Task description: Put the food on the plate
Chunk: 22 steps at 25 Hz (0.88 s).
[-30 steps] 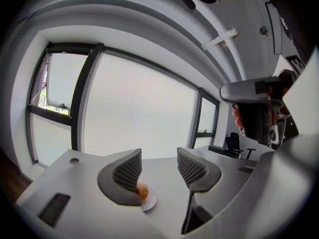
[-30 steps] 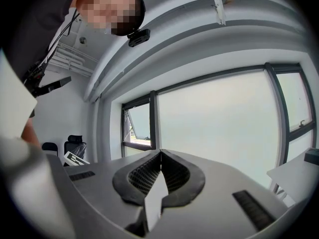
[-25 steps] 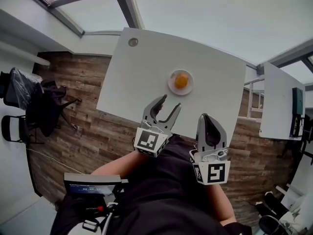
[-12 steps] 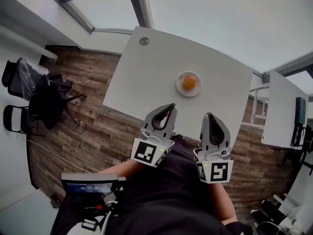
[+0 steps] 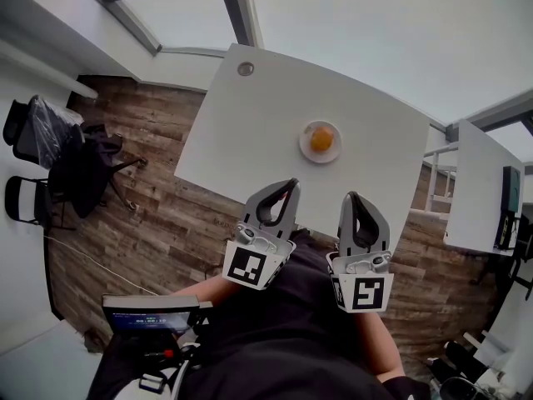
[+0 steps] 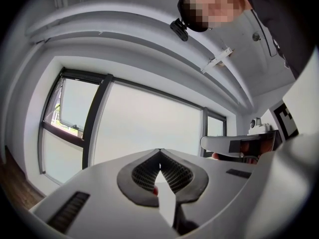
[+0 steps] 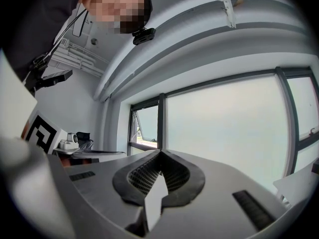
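Note:
An orange piece of food lies on a small white plate near the right side of the white table. Both grippers hang over the table's near edge, close to the person's body and well short of the plate. My left gripper is shut with nothing in it; in the left gripper view its tips meet against the window. My right gripper is shut and empty too; in the right gripper view its tips touch, pointing up at the windows.
A round grommet sits in the table's far left corner. Black office chairs stand on the wooden floor at the left. A second white table with a dark device stands at the right. A laptop rests near the person's lap.
The left gripper's jaws have closed from wide open to shut. Both grippers have drawn back slightly toward the body. The view shifted a little; the food stays on the plate.

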{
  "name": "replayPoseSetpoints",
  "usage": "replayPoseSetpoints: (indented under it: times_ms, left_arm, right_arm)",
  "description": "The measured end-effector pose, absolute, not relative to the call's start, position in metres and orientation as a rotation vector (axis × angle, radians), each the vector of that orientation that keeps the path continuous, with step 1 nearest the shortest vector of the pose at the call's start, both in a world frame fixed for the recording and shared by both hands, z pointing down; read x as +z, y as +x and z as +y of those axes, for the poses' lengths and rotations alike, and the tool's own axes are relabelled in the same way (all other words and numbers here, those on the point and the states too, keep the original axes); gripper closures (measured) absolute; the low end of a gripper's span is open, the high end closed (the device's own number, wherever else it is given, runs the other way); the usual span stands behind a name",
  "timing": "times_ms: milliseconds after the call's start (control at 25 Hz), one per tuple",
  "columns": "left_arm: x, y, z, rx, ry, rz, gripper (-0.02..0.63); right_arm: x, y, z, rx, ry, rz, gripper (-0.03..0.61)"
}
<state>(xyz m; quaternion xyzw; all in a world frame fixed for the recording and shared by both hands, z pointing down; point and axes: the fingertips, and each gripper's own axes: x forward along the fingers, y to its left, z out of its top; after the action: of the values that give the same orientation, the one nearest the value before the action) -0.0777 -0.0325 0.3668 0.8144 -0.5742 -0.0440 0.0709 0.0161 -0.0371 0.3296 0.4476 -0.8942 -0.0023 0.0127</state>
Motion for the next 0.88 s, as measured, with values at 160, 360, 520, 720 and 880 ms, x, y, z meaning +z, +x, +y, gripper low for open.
replayPoseSetpoints:
  times_ms: [160, 360, 520, 720, 880]
  left_arm:
    - [0.366, -0.077, -0.029, -0.142, 2.437, -1.721, 0.607]
    - [0.363, -0.083, -0.032, -0.149, 2.417, -1.745, 0.607]
    - [0.360, -0.081, -0.032, -0.144, 2.423, -1.766, 0.607]
    - [0.360, -0.073, -0.027, -0.145, 2.406, -1.789, 0.607]
    - [0.363, -0.072, -0.027, -0.133, 2.390, -1.790, 0.607]
  right_arm:
    - [0.328, 0.014, -0.033, -0.014, 1.383, -2.795, 0.571]
    - [0.328, 0.014, -0.036, -0.017, 1.385, -2.797, 0.571]
    - [0.326, 0.015, -0.037, -0.024, 1.371, -2.813, 0.571]
    - [0.323, 0.023, -0.034, -0.029, 1.356, -2.836, 0.571]
    - [0.322, 0.024, -0.035, -0.028, 1.355, -2.854, 0.571]
